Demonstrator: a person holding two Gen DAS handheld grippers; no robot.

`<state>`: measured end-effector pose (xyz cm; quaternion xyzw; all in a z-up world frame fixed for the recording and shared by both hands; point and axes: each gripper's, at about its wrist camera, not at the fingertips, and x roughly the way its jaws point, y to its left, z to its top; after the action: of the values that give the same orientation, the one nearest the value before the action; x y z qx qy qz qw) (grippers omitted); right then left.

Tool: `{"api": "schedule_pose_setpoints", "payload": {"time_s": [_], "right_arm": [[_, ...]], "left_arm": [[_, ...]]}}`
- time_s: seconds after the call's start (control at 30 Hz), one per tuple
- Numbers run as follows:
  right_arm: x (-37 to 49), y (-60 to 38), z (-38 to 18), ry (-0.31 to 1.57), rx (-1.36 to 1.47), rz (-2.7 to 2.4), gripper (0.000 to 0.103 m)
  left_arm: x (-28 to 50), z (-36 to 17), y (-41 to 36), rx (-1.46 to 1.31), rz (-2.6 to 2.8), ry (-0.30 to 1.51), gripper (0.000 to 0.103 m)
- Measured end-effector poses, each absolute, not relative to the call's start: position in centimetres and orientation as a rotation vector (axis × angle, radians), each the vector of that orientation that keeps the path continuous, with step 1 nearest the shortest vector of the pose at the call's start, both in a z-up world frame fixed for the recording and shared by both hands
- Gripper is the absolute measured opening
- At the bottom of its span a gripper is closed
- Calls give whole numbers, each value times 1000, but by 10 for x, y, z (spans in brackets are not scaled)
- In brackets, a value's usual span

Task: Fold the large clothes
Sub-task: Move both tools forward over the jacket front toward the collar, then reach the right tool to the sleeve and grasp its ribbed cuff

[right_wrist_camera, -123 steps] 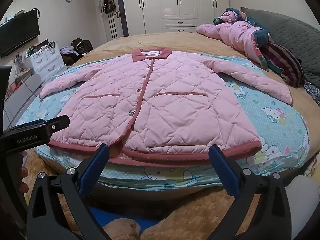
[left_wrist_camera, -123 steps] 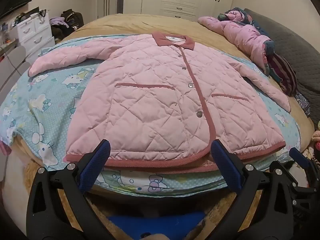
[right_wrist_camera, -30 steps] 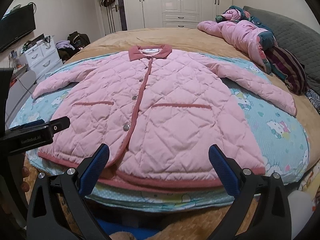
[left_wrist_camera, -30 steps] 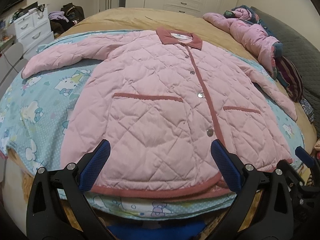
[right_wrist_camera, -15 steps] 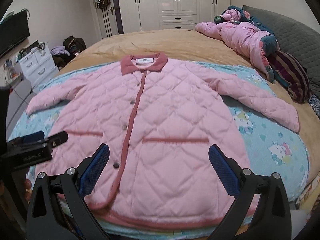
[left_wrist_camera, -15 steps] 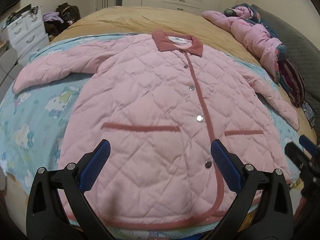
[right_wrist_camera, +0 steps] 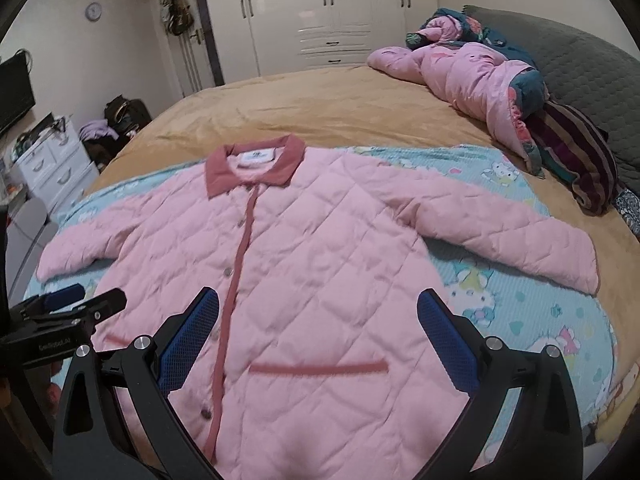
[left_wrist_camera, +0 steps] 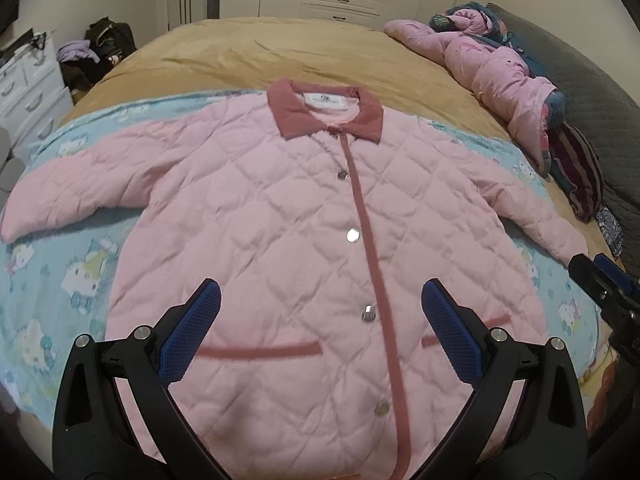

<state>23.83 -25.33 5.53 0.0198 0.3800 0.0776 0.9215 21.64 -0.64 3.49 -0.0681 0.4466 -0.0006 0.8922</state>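
A pink quilted jacket (left_wrist_camera: 280, 216) with a dark pink collar (left_wrist_camera: 324, 114) lies flat, buttoned, front up, sleeves spread, on a light blue cartoon-print blanket (left_wrist_camera: 52, 280). It also shows in the right wrist view (right_wrist_camera: 320, 264). My left gripper (left_wrist_camera: 320, 332) is open and empty, hovering over the jacket's lower front. My right gripper (right_wrist_camera: 318, 338) is open and empty, over the jacket's lower right half. The left sleeve (left_wrist_camera: 76, 184) and right sleeve (right_wrist_camera: 508, 236) lie out to the sides. Each gripper shows at the edge of the other's view.
The blanket lies on a large bed with a tan cover (left_wrist_camera: 304, 52). A pile of pink and striped clothes (right_wrist_camera: 500, 92) sits at the far right by a grey headboard (right_wrist_camera: 592, 76). White drawers (right_wrist_camera: 52, 168) and wardrobes (right_wrist_camera: 328, 12) stand beyond.
Both grippers have moved forward and higher over the jacket; the hem has dropped out of view below the fingers. Both stay open. The jacket has not moved.
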Motion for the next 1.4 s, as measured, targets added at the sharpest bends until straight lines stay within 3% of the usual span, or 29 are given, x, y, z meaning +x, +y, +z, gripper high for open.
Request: {"api": "schedule_pose_setpoints", "payload": {"time_s": [0.83,1.4], "right_arm": [[346,-399,14,825,305,-118,99],[376,-541,-90,949,675,-381,99]], "left_arm": [[342,12,-62,-99,3,939,94],[384,-45,-118,-40,-46,1015,94]]}}
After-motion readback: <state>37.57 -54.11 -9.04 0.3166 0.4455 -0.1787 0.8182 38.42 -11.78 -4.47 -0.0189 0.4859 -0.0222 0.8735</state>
